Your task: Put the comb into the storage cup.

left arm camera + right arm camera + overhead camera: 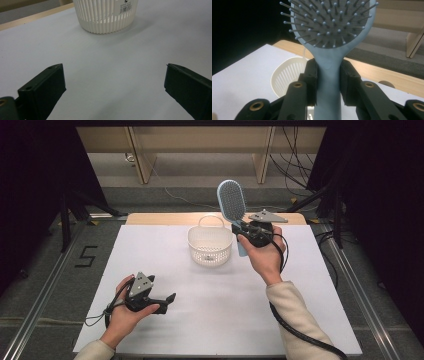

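Observation:
A light blue hairbrush (232, 202) stands upright in the air just right of a white slatted basket (210, 245). My right gripper (243, 228) is shut on its handle (328, 82), with the bristled head (329, 22) above the jaws. The basket (287, 75) lies below and to the left in the right gripper view. My left gripper (169, 300) rests low over the white table near the front left, open, with bare table between its pads (43, 90). The basket (106, 15) stands ahead of it.
The white table top (200, 320) has a wooden strip (165, 218) along its far edge. Metal rails run down both sides. A black cable (295, 330) trails from the right gripper along the sleeve. Wooden legs and cables stand beyond the table.

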Tool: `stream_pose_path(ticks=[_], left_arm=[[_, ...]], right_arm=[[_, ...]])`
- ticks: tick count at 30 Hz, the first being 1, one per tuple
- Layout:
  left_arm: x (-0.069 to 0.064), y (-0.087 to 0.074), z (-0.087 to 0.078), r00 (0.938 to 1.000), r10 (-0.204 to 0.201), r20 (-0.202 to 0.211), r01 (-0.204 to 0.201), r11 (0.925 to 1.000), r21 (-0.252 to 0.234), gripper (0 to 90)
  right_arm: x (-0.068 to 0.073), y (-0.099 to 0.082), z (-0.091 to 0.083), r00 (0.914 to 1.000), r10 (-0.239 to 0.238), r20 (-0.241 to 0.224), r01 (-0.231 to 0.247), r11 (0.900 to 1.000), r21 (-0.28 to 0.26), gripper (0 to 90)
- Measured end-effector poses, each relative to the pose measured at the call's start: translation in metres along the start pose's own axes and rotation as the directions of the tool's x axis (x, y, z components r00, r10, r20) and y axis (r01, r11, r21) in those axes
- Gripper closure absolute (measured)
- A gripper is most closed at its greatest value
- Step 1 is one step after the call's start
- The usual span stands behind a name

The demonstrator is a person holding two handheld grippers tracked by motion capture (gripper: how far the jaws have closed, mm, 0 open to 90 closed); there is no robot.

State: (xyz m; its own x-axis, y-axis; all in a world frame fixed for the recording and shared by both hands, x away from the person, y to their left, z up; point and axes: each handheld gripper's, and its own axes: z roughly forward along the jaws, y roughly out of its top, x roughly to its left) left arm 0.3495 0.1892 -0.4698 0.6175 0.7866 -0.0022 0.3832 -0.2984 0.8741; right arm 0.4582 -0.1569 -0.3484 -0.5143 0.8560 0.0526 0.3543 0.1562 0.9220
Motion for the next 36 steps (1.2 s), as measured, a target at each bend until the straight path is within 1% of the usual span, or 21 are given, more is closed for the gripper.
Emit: stream_pose_path(ticks=[11,36], left_arm=[[0.0,0.0,0.0,1.0,0.001,0.001,-0.001,1.0,-0.001,2.8],[0.0,0.0,0.0,1.0,-0.002,0.001,0.002,1.0,-0.001,2.7]], right_arm=[[0.001,0.0,0.003,1.0,0.004,0.001,-0.004,1.0,-0.005,70.6],[0.004,0.001,0.012,0.9999,0.008,-0.013,-0.008,0.9999,-0.007,70.6]])
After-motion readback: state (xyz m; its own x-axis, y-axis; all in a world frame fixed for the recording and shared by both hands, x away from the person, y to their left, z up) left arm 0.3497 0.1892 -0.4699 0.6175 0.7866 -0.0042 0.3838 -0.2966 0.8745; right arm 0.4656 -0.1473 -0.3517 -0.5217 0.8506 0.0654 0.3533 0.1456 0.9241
